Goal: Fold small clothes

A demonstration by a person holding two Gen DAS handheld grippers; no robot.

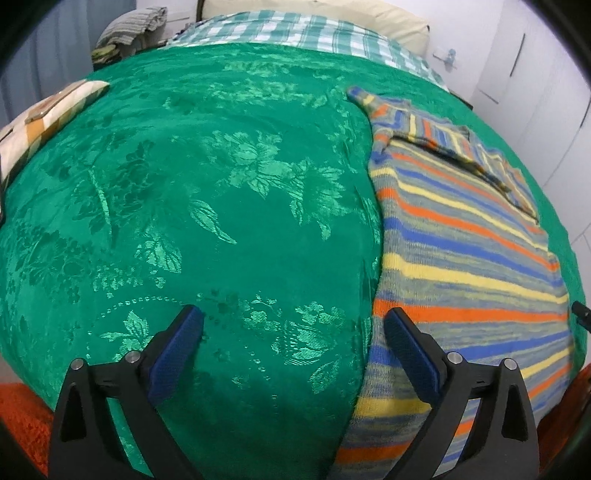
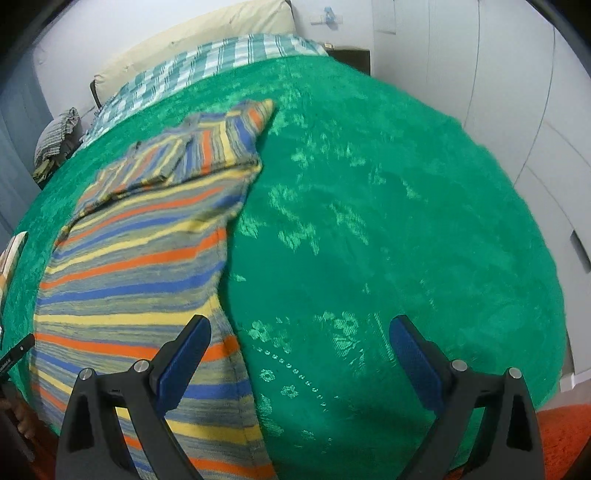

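A small knitted garment [image 1: 461, 251] with orange, blue, yellow and grey stripes lies flat on a green flowered bedspread [image 1: 221, 206]. Its upper part is folded over onto the body. In the left wrist view it fills the right side; my left gripper [image 1: 293, 321] is open and empty, hovering over the garment's left edge. In the right wrist view the garment [image 2: 140, 266] fills the left side; my right gripper [image 2: 299, 328] is open and empty over its right edge, above the bedspread [image 2: 388, 221].
A checked teal sheet [image 1: 295, 33] and a cream pillow [image 1: 369, 14] lie at the bed's head. A checked cushion [image 1: 40, 118] sits at the left edge. White wardrobe doors [image 2: 498, 92] stand to the right. An orange rug [image 2: 569, 435] lies below.
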